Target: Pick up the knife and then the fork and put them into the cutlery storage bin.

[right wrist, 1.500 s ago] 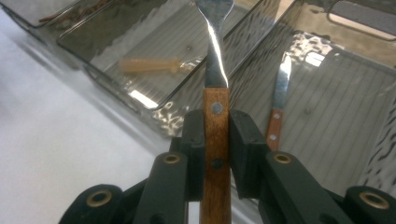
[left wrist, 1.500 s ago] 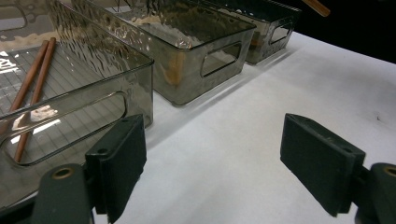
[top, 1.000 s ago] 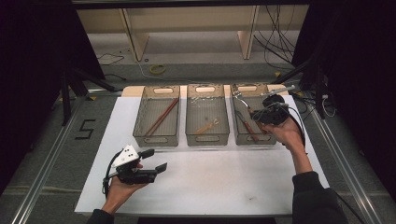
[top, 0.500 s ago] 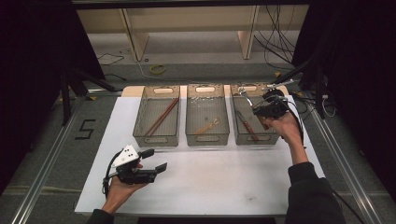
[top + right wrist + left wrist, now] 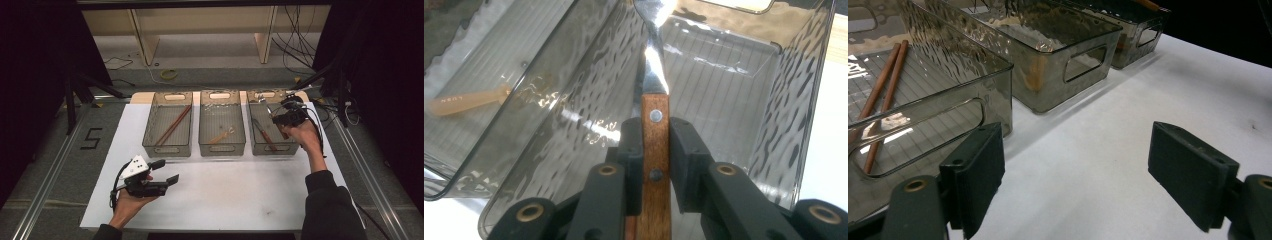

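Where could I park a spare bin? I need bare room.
Free: the white mat between the bins' near ends and the left claw, stretching right toward the sleeve. Crowded: the three bins side by side, right claw over the right one.

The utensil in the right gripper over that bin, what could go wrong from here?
1. The right gripper pinches the utensil only by its narrow wooden handle, metal end sticking far out; it may swing or slip when lowered.
2. That metal end reaches toward the right bin wall, so it might knock the wall and shift the bin.
3. Another utensil already lies in this bin; a drop could land across it and bounce.
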`<state>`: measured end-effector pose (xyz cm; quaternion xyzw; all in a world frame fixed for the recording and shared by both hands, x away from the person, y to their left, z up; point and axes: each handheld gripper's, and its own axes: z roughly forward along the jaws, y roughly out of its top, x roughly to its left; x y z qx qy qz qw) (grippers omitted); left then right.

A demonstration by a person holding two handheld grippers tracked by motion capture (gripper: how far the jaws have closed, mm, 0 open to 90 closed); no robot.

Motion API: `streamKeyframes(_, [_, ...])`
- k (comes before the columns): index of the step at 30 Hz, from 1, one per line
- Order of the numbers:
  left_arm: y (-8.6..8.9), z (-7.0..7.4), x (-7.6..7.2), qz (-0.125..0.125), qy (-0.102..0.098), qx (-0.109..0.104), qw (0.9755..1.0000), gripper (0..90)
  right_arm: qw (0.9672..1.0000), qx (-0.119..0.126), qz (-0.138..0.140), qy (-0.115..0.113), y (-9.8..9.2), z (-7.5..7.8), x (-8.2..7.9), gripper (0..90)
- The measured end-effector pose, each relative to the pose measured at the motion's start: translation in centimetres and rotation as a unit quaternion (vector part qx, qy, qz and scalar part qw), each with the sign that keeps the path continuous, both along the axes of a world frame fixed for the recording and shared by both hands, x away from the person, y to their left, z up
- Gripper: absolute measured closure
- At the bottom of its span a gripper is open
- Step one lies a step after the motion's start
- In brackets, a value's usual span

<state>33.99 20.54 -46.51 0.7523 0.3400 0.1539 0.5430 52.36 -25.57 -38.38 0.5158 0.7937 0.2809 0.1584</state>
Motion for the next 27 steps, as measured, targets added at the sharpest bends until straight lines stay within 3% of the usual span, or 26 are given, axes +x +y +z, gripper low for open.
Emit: streamKeyframes(27, [0.0, 0.0, 0.0, -0.001, 0.0, -0.001, 1.0, 22.0, 0.9993, -0.021, -0.011, 0.03, 1.1, -1.4, 1.3, 77.5])
